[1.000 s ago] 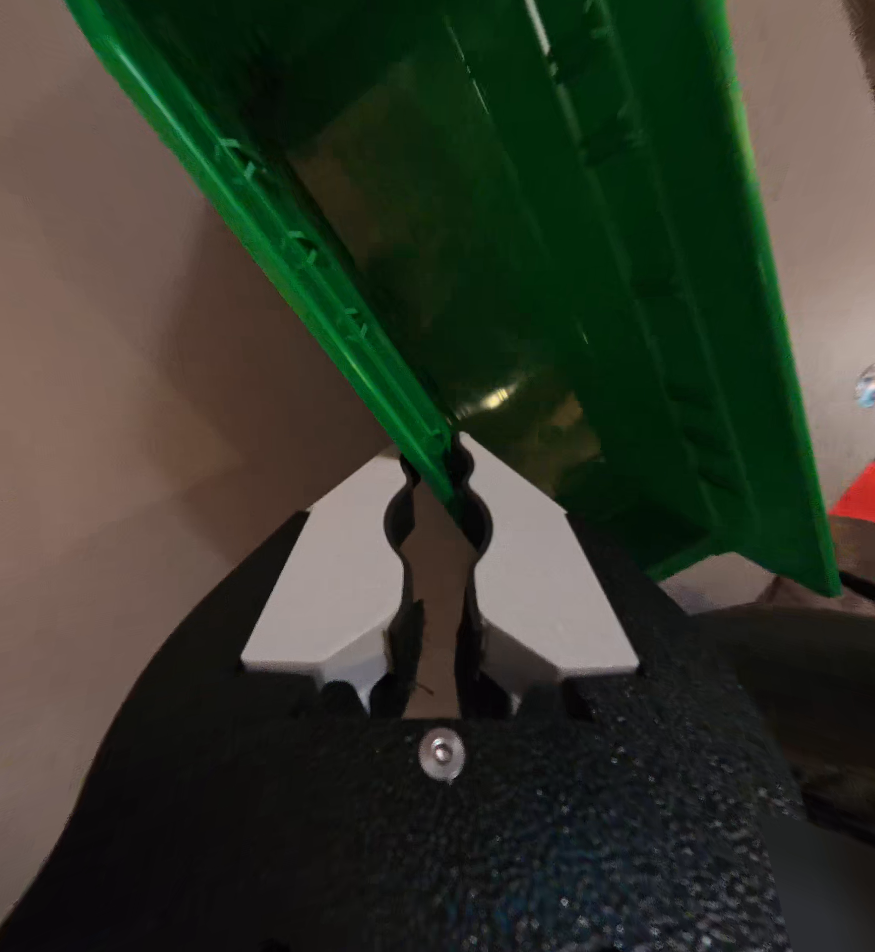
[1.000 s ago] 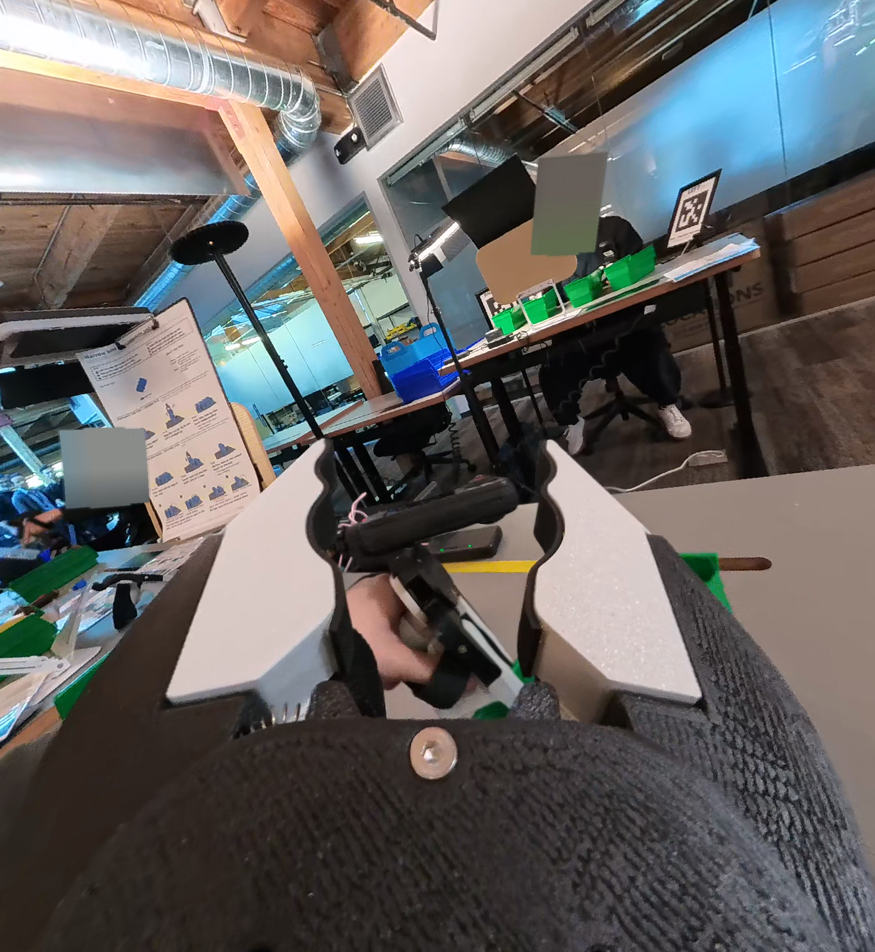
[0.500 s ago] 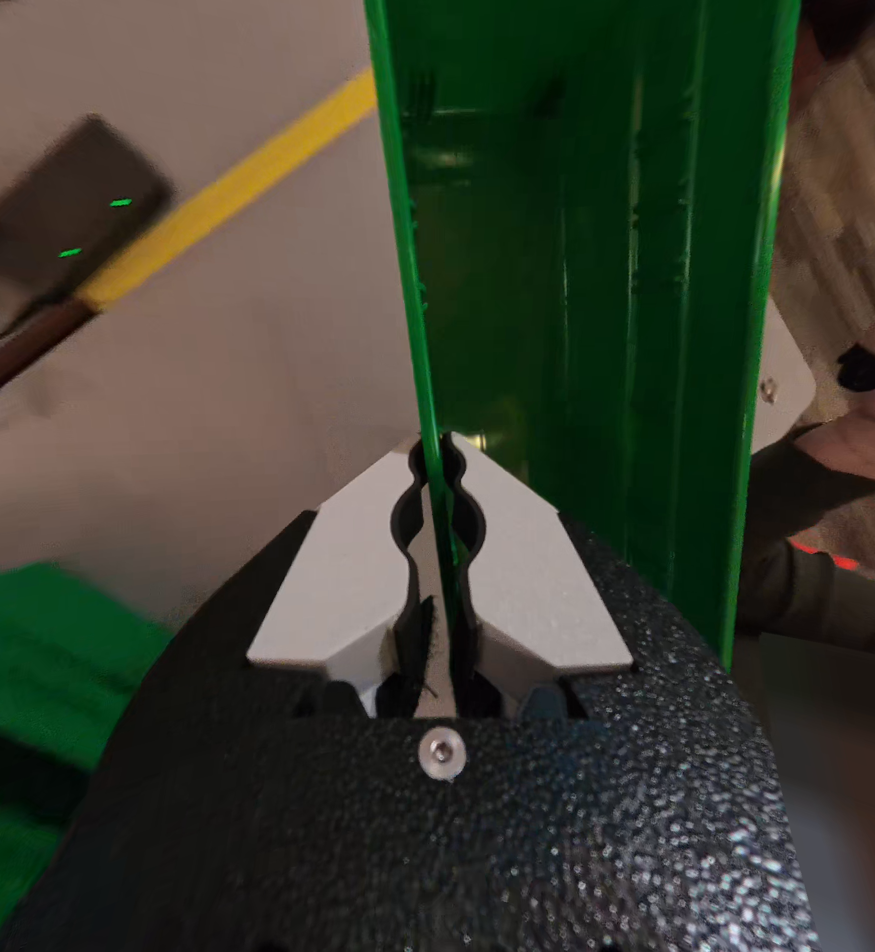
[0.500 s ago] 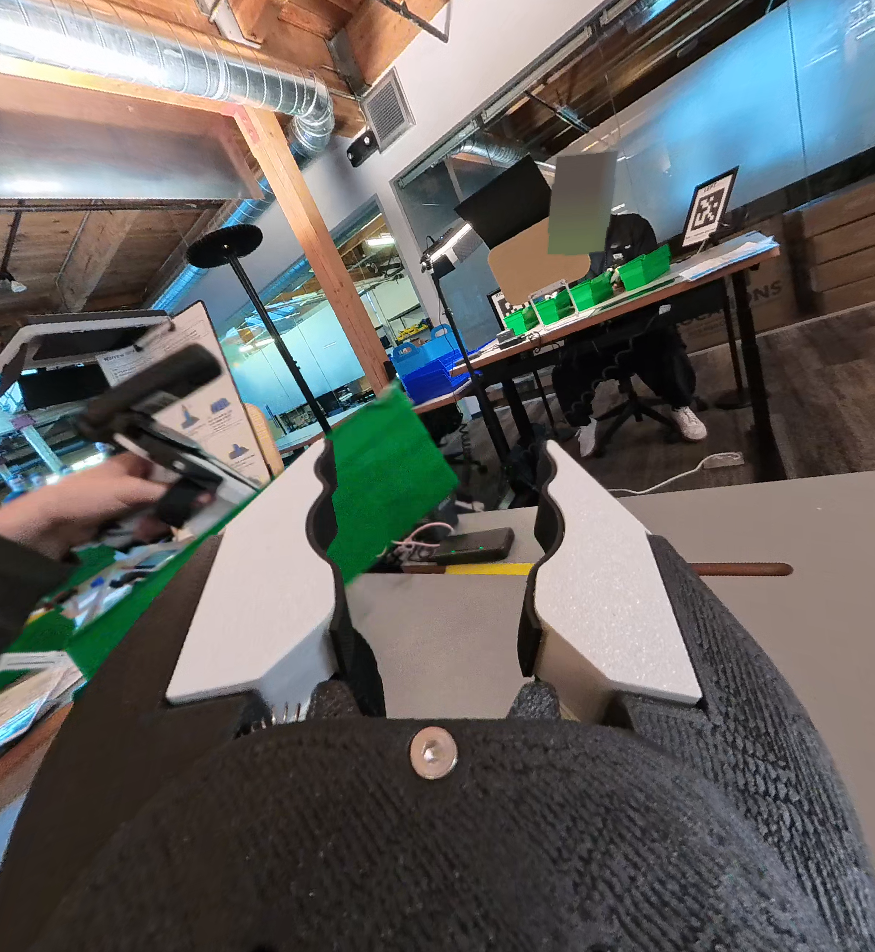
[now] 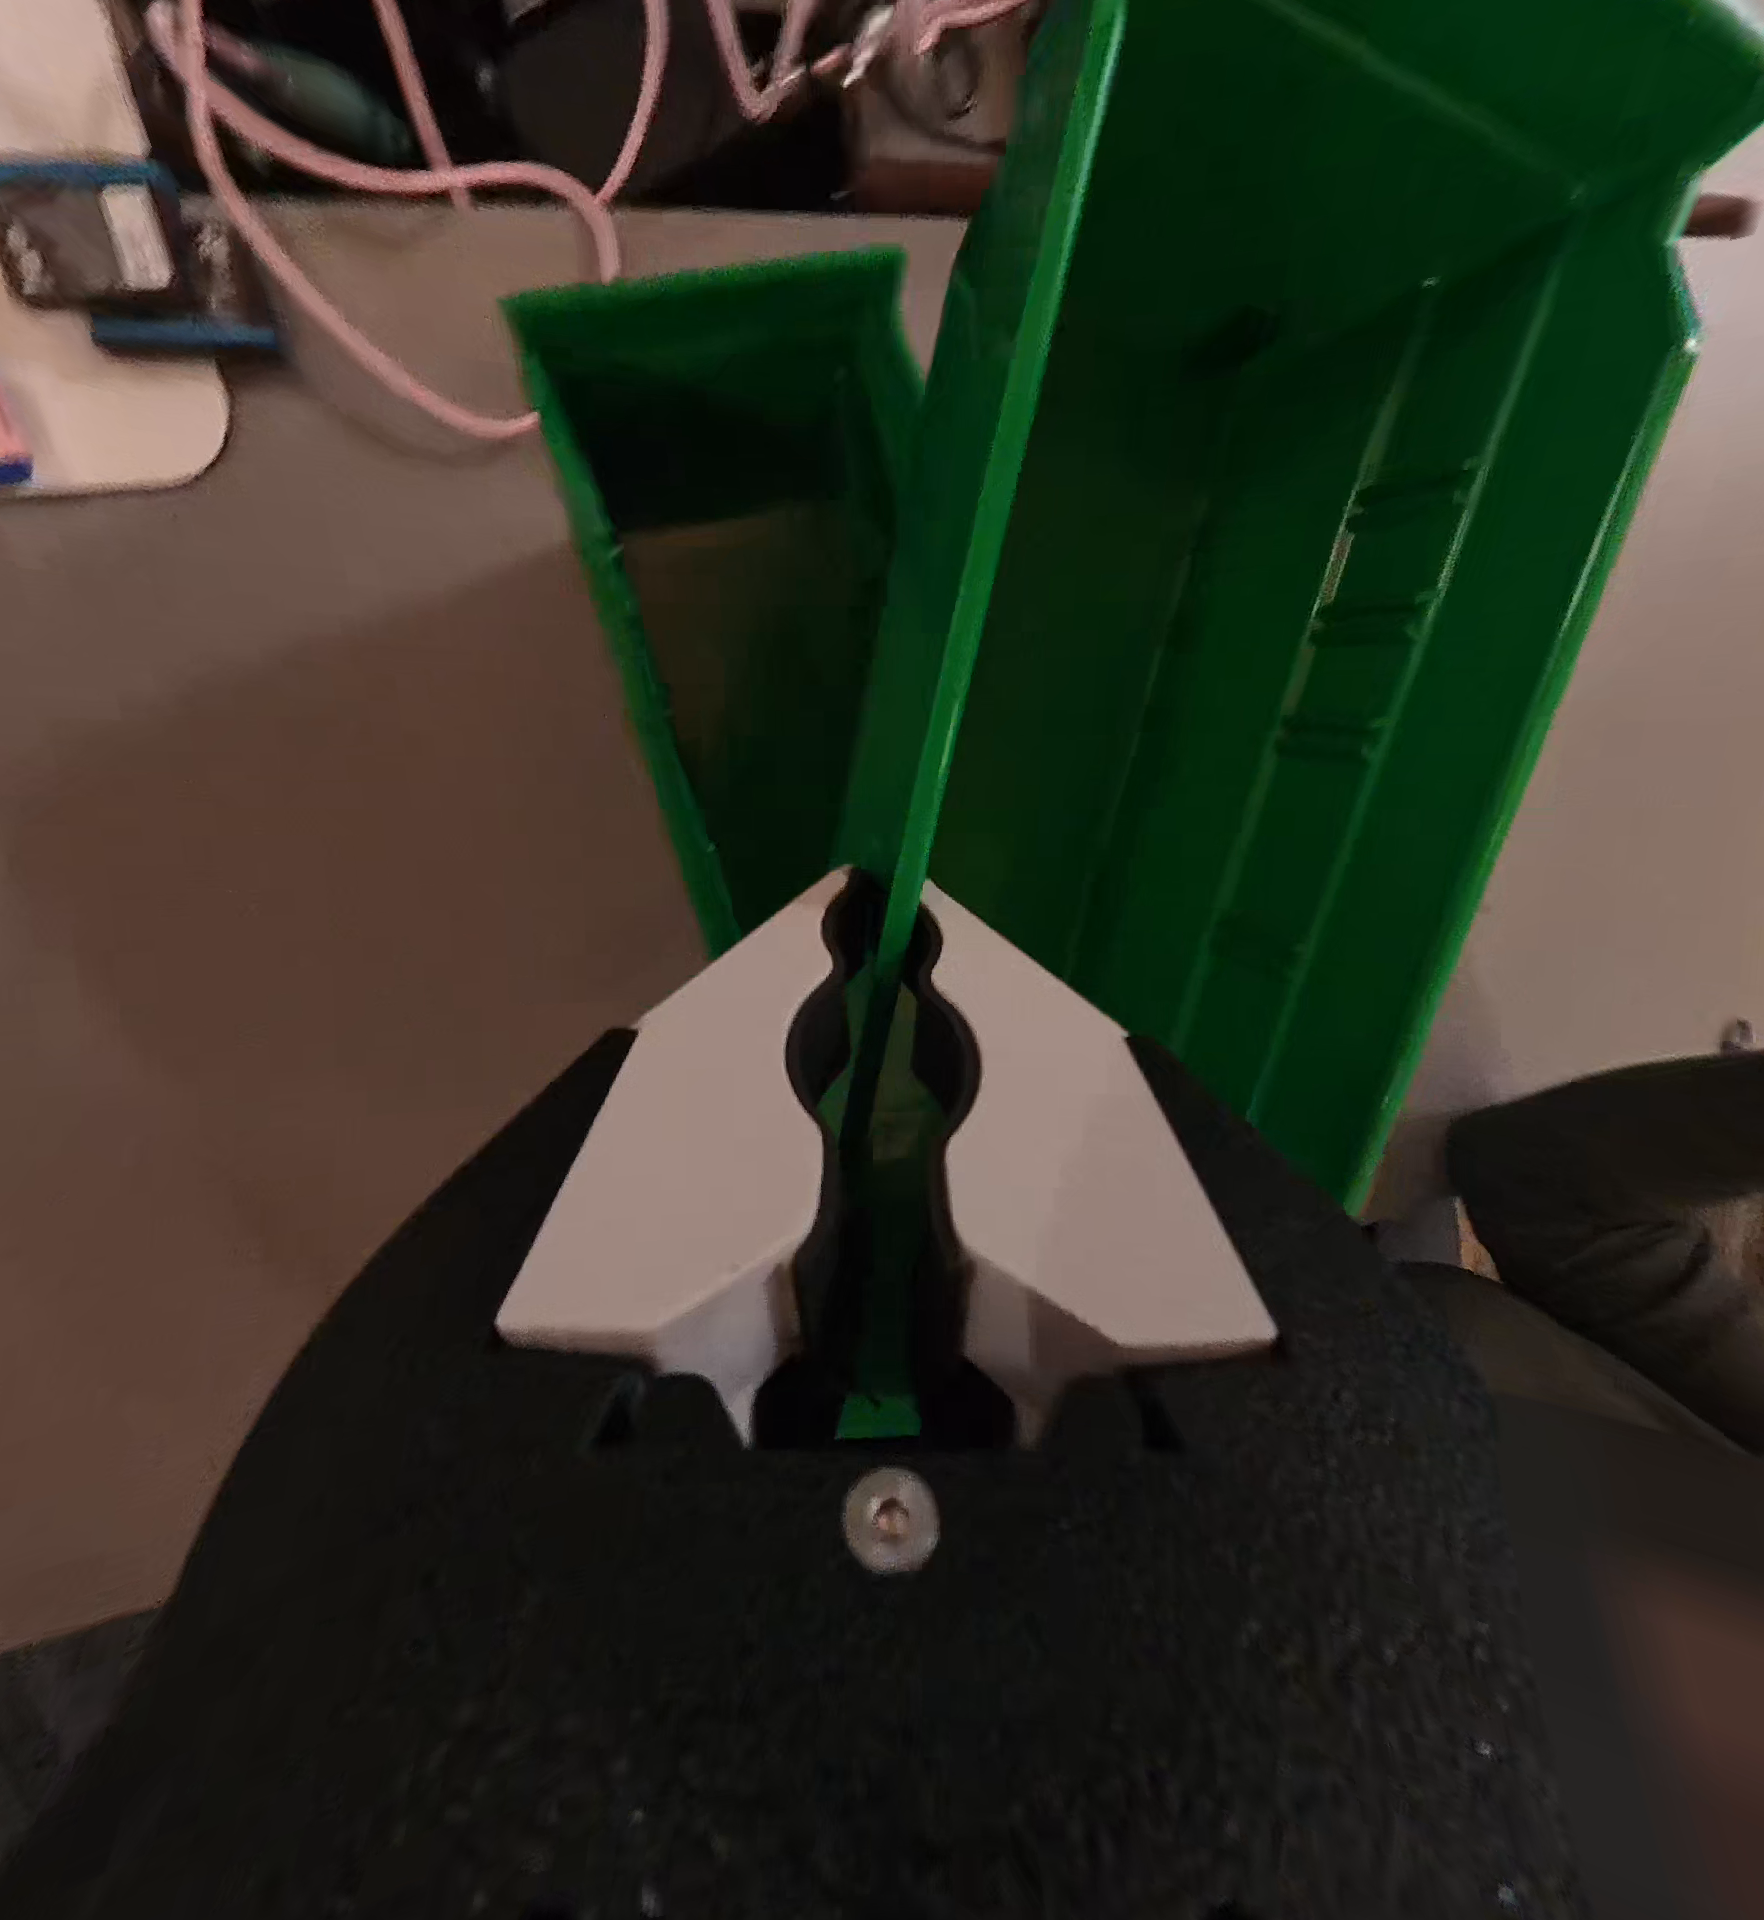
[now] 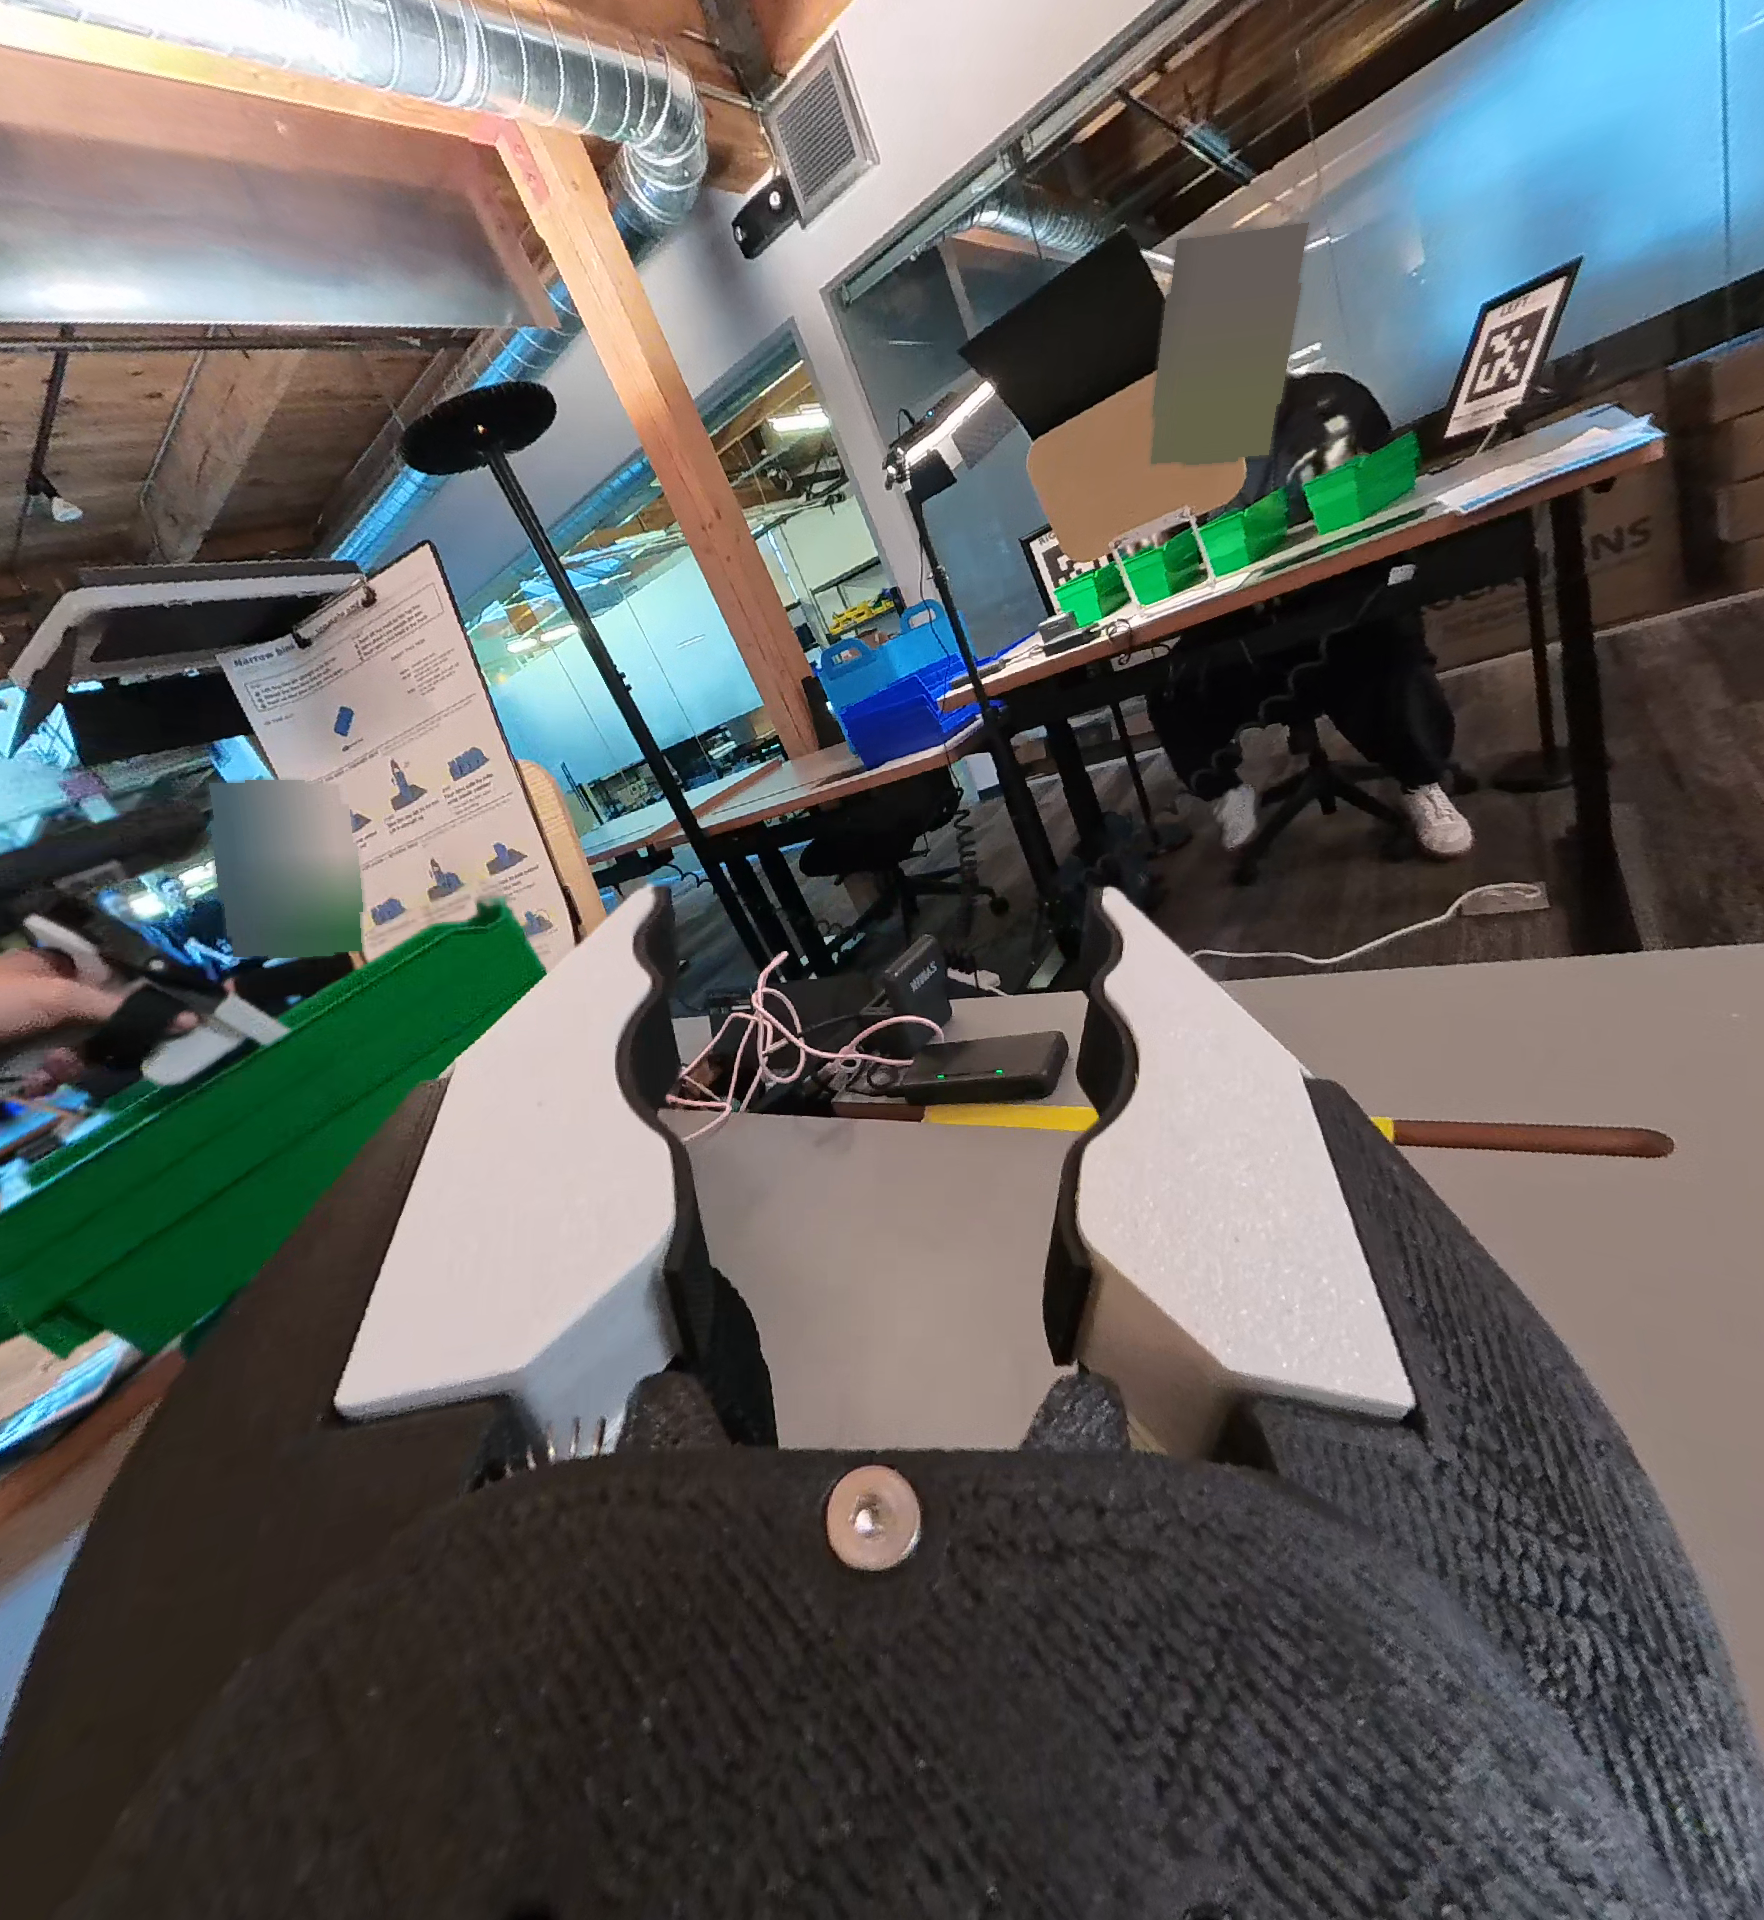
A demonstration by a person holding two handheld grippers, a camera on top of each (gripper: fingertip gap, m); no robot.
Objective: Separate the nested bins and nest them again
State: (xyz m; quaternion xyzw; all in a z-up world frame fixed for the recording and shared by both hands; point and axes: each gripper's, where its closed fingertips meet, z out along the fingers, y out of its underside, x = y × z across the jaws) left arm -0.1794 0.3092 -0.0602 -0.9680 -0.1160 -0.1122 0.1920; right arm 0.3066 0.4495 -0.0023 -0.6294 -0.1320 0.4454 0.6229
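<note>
A long, narrow green plastic bin (image 5: pixel 1273 582) hangs tilted above the grey tabletop (image 5: pixel 286 831), its thin side wall pinched between the closed white fingers of the left gripper (image 5: pixel 883 914); a second green plastic bin (image 5: pixel 712 499) lies on the table just beside it, open side up. Off to the right, the right gripper (image 6: pixel 878 997) hovers with fingers spread wide and empty, pointing toward a tangle of pink cable (image 6: pixel 774 1049) and a small black box (image 6: pixel 982 1065)
</note>
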